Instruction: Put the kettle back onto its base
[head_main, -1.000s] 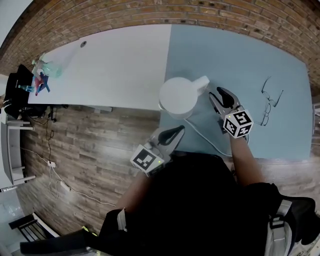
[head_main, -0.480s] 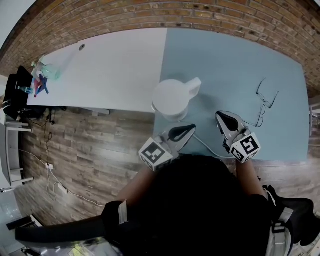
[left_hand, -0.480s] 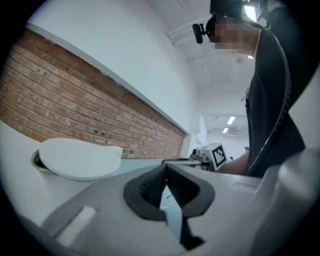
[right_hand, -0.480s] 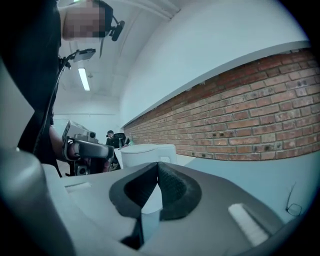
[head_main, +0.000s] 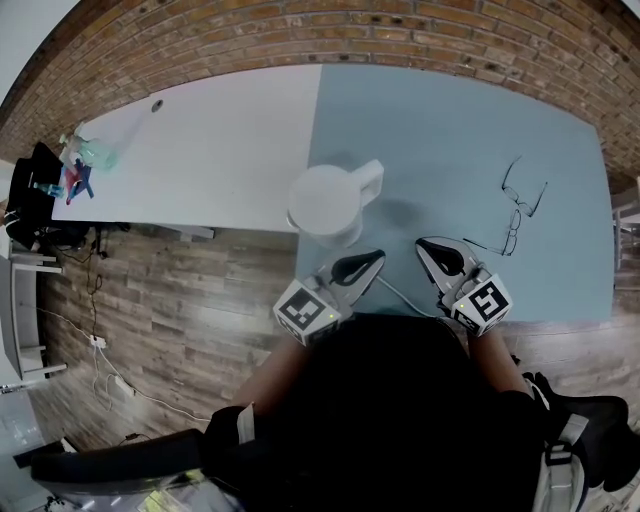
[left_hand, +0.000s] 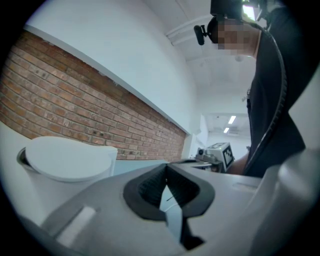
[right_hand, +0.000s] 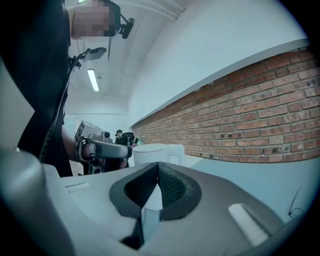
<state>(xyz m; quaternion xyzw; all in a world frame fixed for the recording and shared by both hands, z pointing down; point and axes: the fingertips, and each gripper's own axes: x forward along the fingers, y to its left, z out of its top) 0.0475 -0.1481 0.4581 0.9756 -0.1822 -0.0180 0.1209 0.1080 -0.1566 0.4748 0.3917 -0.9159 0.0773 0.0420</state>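
The round white plastic kettle (head_main: 325, 200) stands upright on the pale blue tabletop (head_main: 450, 130), ahead of both my jaws and apart from them, its handle turned toward my right side. Its base is hidden beneath it, but a thin white cord (head_main: 400, 295) leads out from under it between my two tools, so I judge the kettle seated and the job finished, with nothing left but to rest. My left gripper (head_main: 360, 266) is clenched on nothing, tips pressed together. My right gripper (head_main: 432, 250) is likewise closed and empty. Both hands are held close to my body at the near table edge, pointing roughly level toward the kettle.
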